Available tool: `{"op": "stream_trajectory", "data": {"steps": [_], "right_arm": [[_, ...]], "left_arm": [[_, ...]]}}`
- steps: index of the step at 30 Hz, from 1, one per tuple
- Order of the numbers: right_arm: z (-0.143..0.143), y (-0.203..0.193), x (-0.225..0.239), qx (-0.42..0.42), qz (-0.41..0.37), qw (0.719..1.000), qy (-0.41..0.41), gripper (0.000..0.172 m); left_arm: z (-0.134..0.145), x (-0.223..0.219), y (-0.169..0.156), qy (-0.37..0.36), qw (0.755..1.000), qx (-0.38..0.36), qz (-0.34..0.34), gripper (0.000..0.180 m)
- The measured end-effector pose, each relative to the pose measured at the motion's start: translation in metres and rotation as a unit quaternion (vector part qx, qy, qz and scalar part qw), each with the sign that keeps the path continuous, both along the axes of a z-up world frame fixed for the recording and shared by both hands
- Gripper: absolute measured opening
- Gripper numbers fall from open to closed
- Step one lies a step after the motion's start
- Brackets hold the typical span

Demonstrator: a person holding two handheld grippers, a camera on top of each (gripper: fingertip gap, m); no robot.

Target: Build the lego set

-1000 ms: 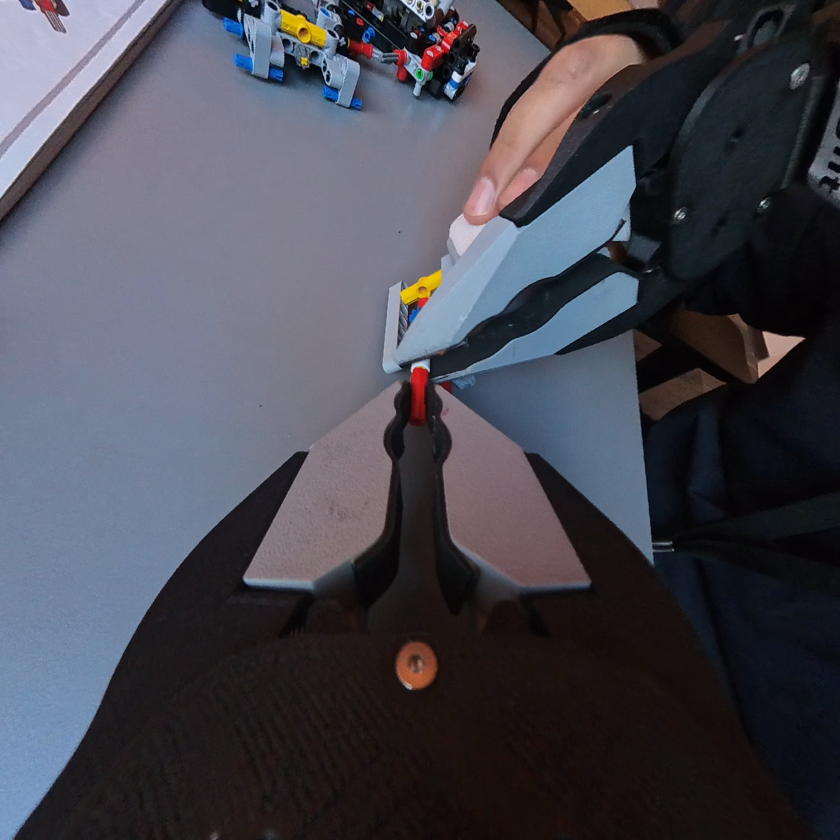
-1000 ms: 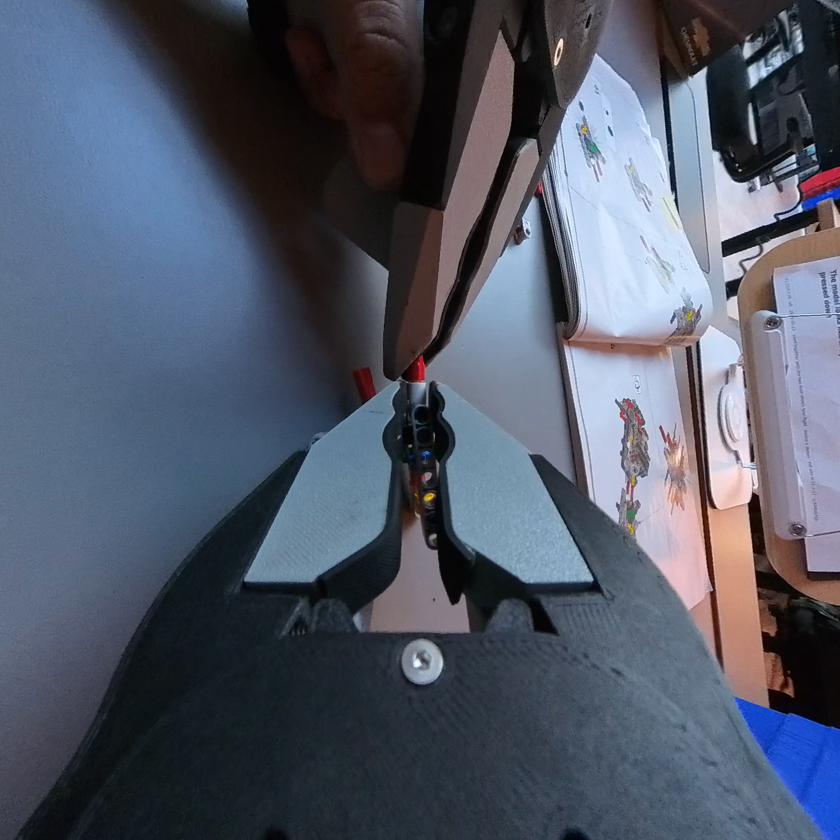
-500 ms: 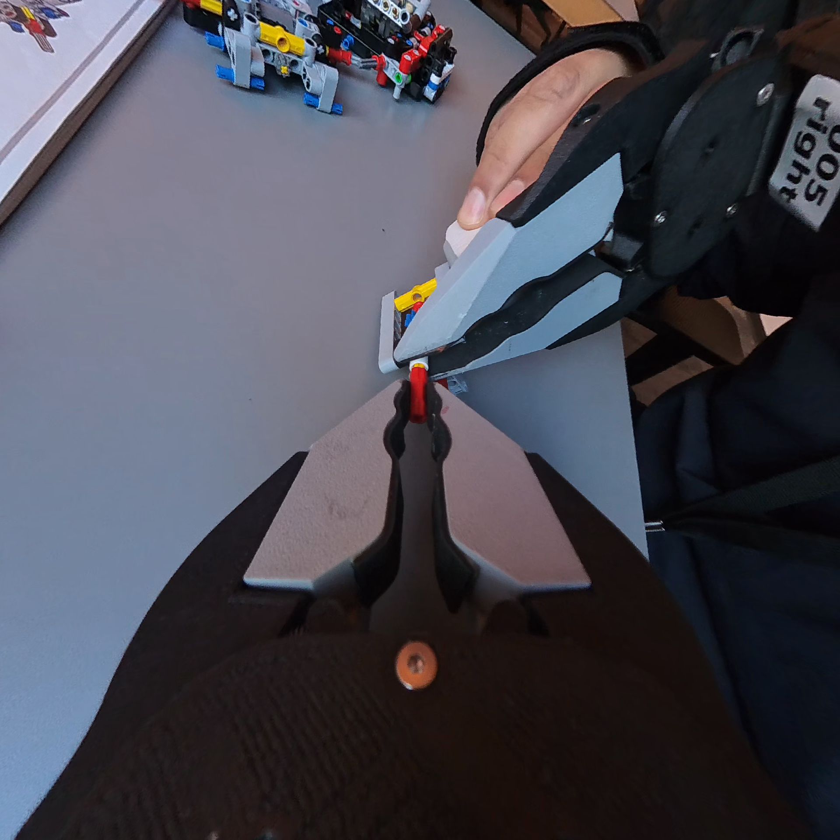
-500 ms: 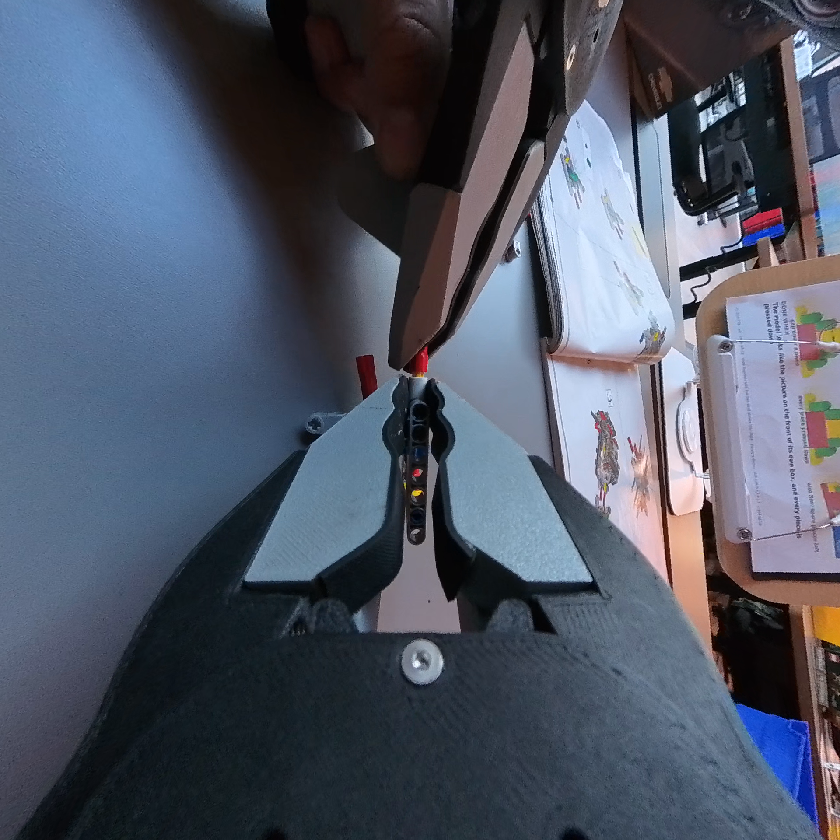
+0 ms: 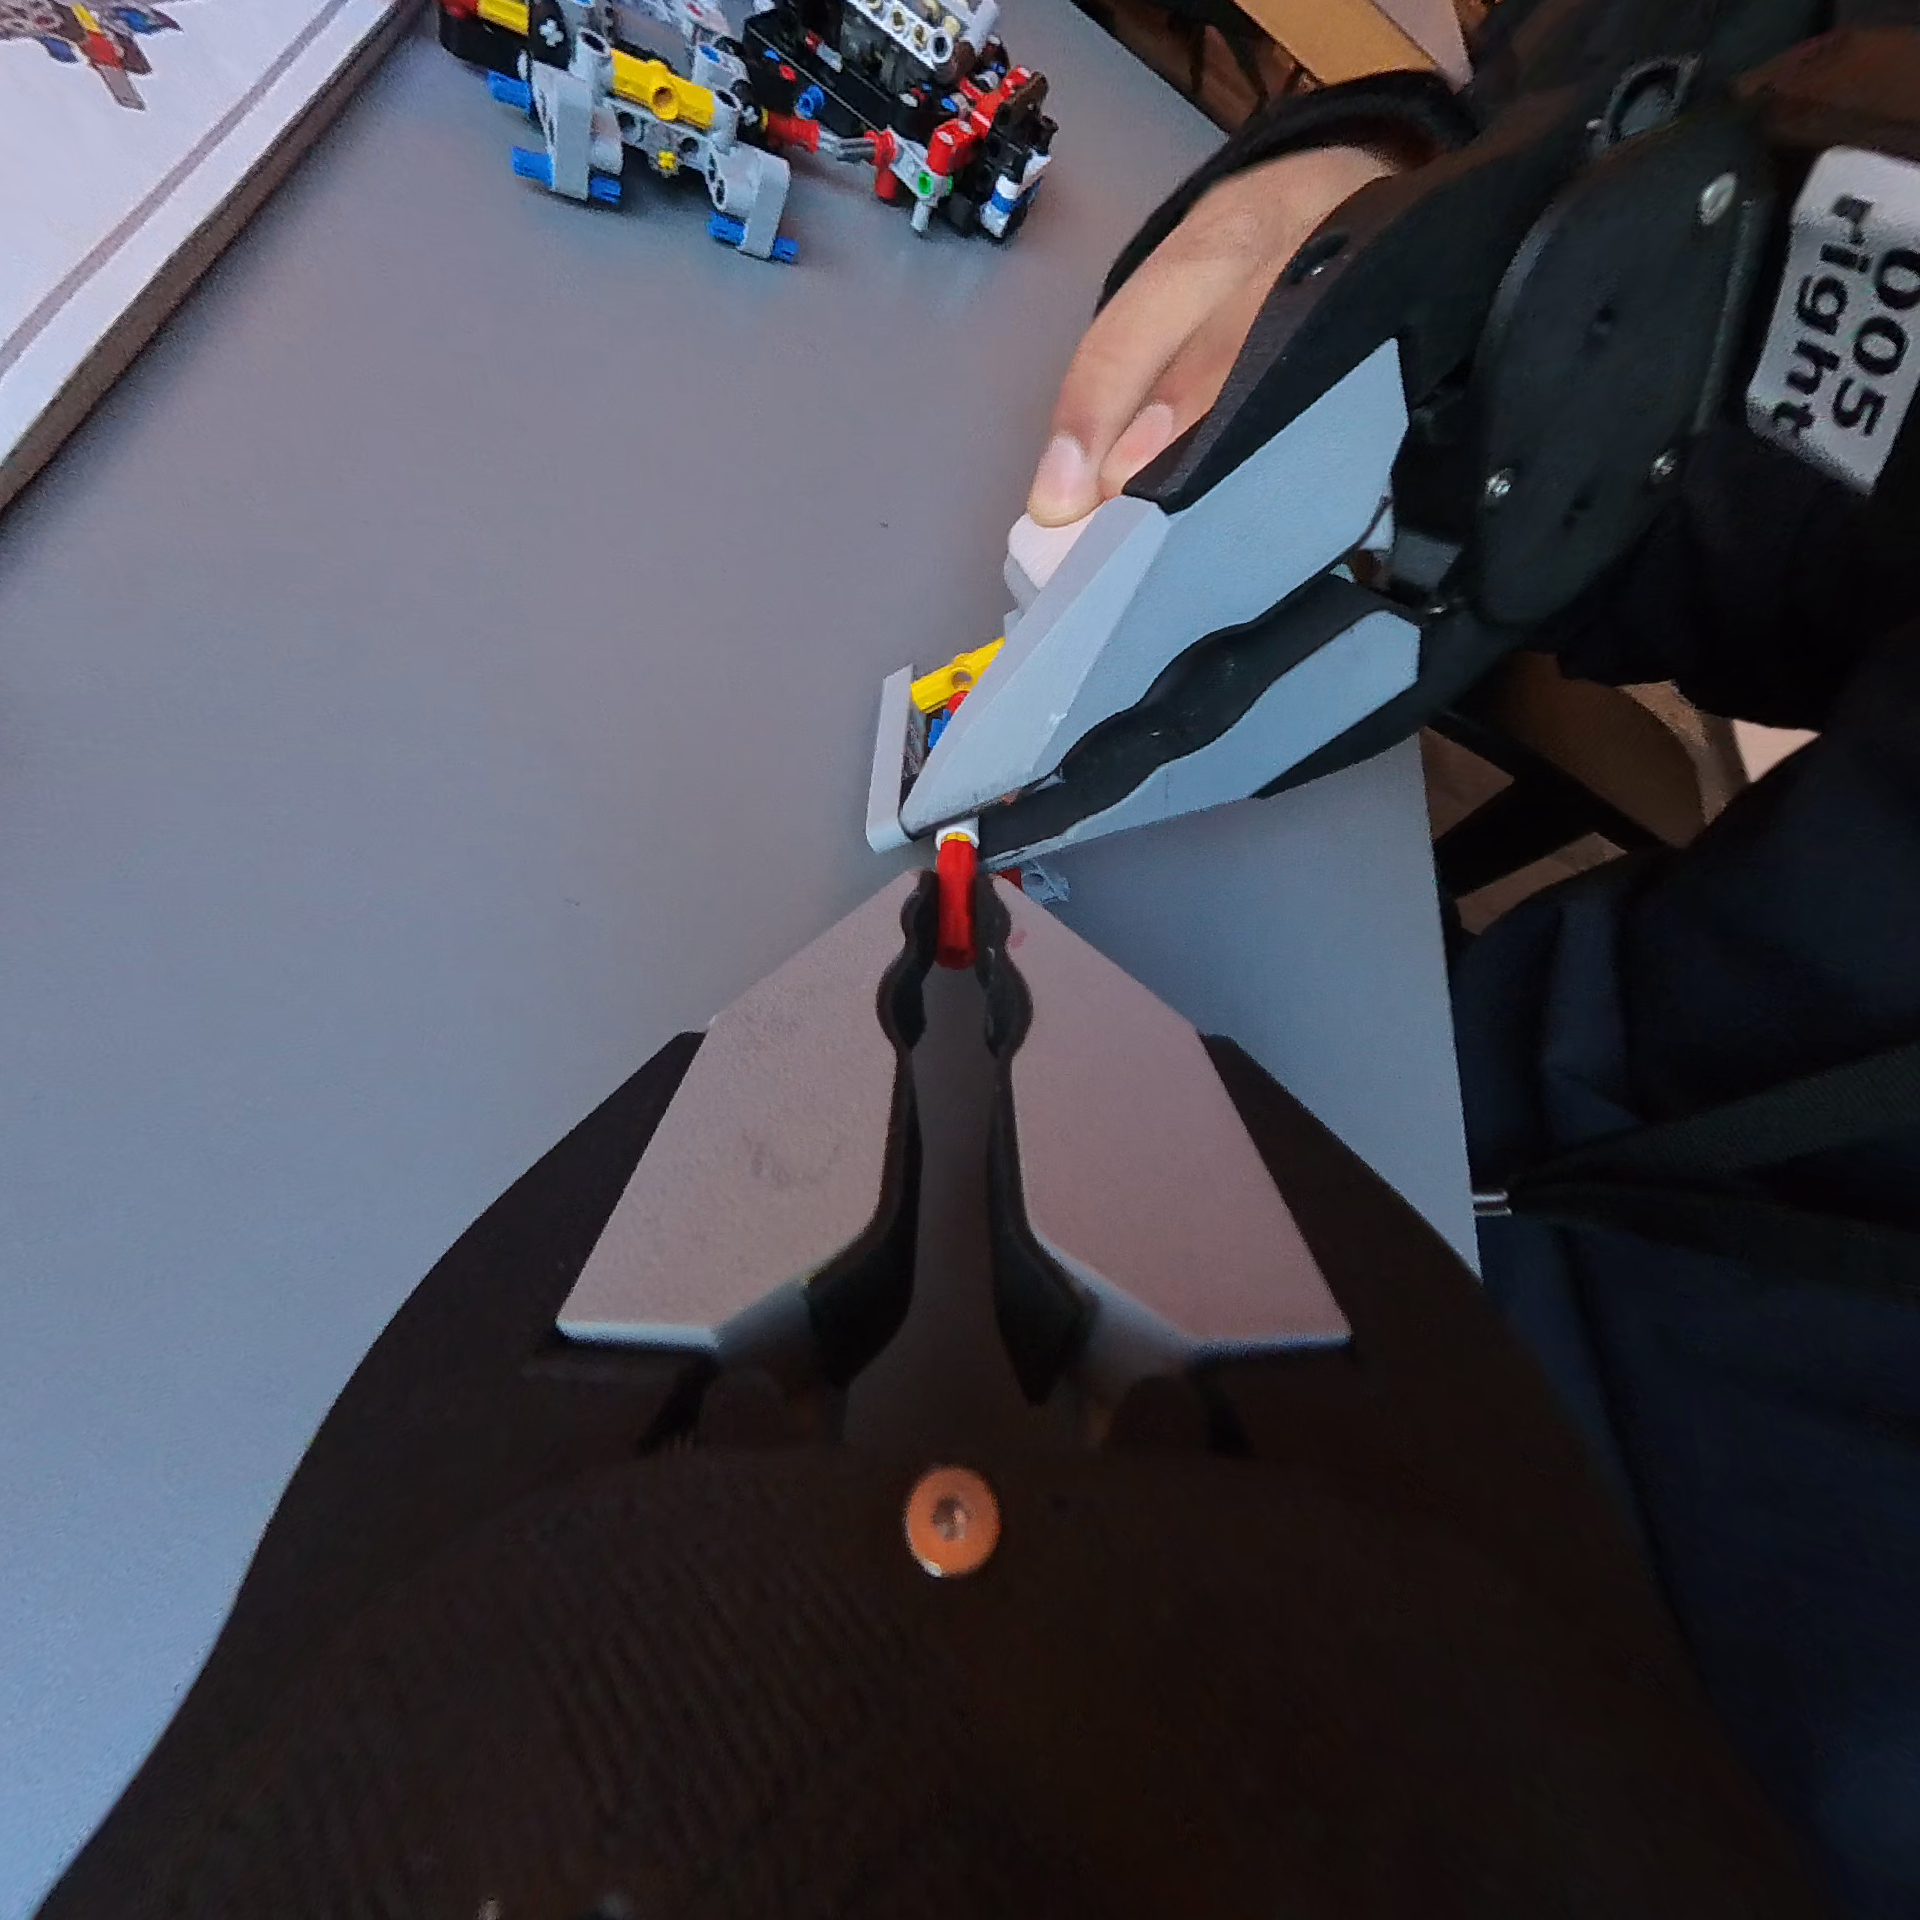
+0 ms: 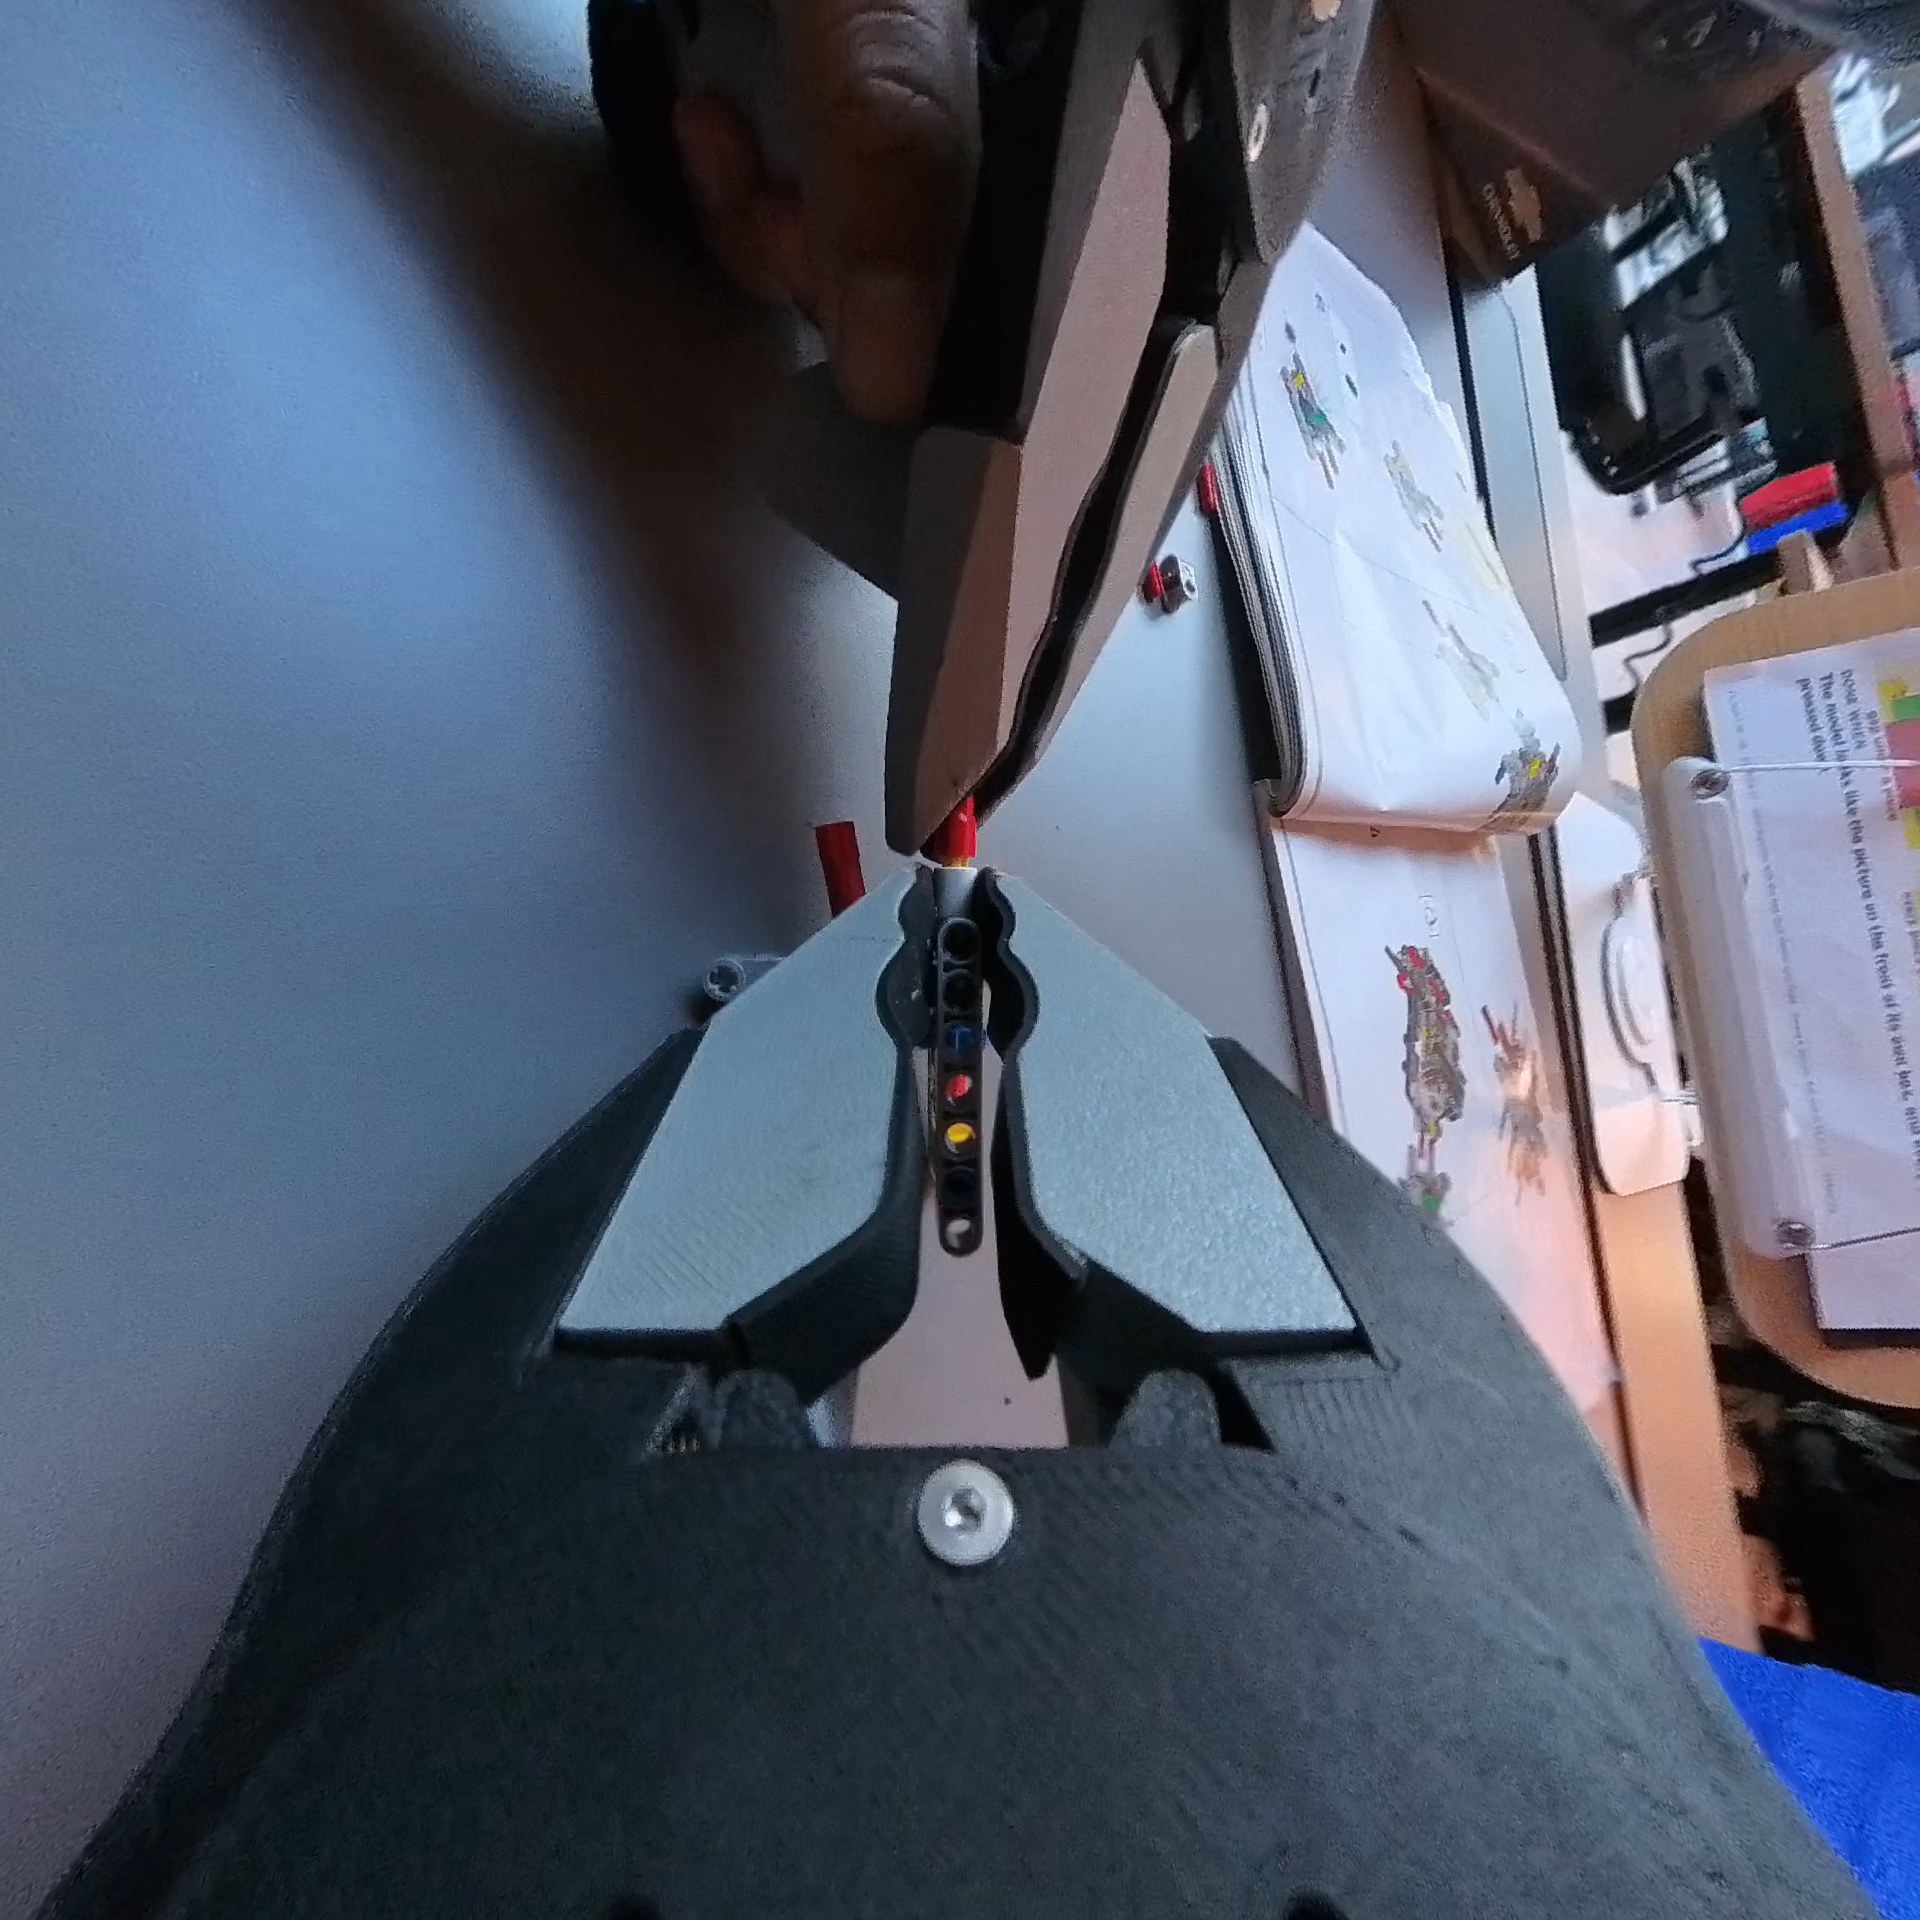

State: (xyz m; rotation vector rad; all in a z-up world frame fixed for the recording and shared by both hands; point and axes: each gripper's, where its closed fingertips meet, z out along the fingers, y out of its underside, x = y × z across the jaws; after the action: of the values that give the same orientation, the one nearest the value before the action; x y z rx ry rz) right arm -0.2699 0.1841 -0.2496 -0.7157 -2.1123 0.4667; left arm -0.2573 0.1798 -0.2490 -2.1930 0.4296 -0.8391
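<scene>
The red pin (image 5: 956, 906) sits clamped between the black pads of our left gripper (image 5: 954, 914), whose jaws are drawn narrow around it, and its pale tip meets the end of the small brick assembly (image 6: 957, 1081) that our right gripper (image 6: 958, 914) holds. In the right wrist view that assembly shows as a black perforated beam running back between the fingers, with blue, red and yellow pins in its holes and a grey piece at the front; both pads press on its sides. In the left wrist view we see its grey plate (image 5: 891, 764) and a yellow part (image 5: 951, 675) jutting out past the right gripper's upper finger. The two grippers meet tip to tip above the grey table (image 5: 520, 623), near its edge. A hand (image 5: 1153, 353) grips the right tool. On the table just beside the tips lie a loose red axle (image 6: 840, 862) and a small grey connector (image 6: 727, 977). Well apart, at the far side, stands a larger multicoloured brick model (image 5: 748, 125). An open instruction booklet (image 6: 1403, 582) lies near the table's other edge
</scene>
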Motion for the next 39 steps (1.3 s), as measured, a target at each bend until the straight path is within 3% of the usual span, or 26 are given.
{"op": "stream_trajectory", "data": {"steps": [8, 17, 20, 24, 32, 34, 35, 37, 39], "right_arm": [[-0.002, 0.004, -0.003, 0.038, -0.025, 0.999, -0.005, 0.007], [0.0, 0.0, -0.001, 0.128, 0.009, 0.991, -0.037, 0.004], [0.0, -0.001, -0.004, 0.175, 0.024, 0.983, -0.043, 0.003], [-0.001, 0.005, -0.005, 0.155, 0.013, 0.986, -0.064, 0.003], [0.001, 0.004, -0.008, 0.158, 0.026, 0.986, -0.04, 0.004], [-0.002, 0.052, -0.002, 0.224, -0.047, 0.971, -0.067, 0.005], [-0.002, 0.072, 0.006, 0.203, -0.067, 0.974, -0.076, 0.004], [0.002, 0.052, 0.011, 0.105, -0.02, 0.992, -0.069, 0.004], [0.0, 0.03, 0.004, 0.133, 0.018, 0.989, -0.055, 0.004]], "left_arm": [[-0.003, -0.001, 0.003, 0.009, 1.0, -0.005, 0.01, 0.002], [-0.001, 0.003, 0.0, -0.029, 0.999, -0.025, -0.01, 0.004], [-0.004, -0.001, 0.0, 0.012, 1.0, -0.008, -0.007, 0.003], [-0.006, -0.005, 0.004, 0.066, 0.998, 0.021, 0.001, 0.002], [-0.003, -0.009, 0.0, 0.03, 0.999, 0.01, 0.006, 0.002], [-0.009, -0.042, -0.002, 0.071, 0.996, 0.003, 0.047, 0.002], [-0.003, -0.062, -0.004, 0.043, 0.996, 0.007, 0.078, 0.002], [0.011, -0.07, -0.004, -0.042, 0.995, 0.015, 0.094, 0.002], [0.004, -0.051, -0.002, -0.006, 0.998, 0.009, 0.059, 0.002]]}}
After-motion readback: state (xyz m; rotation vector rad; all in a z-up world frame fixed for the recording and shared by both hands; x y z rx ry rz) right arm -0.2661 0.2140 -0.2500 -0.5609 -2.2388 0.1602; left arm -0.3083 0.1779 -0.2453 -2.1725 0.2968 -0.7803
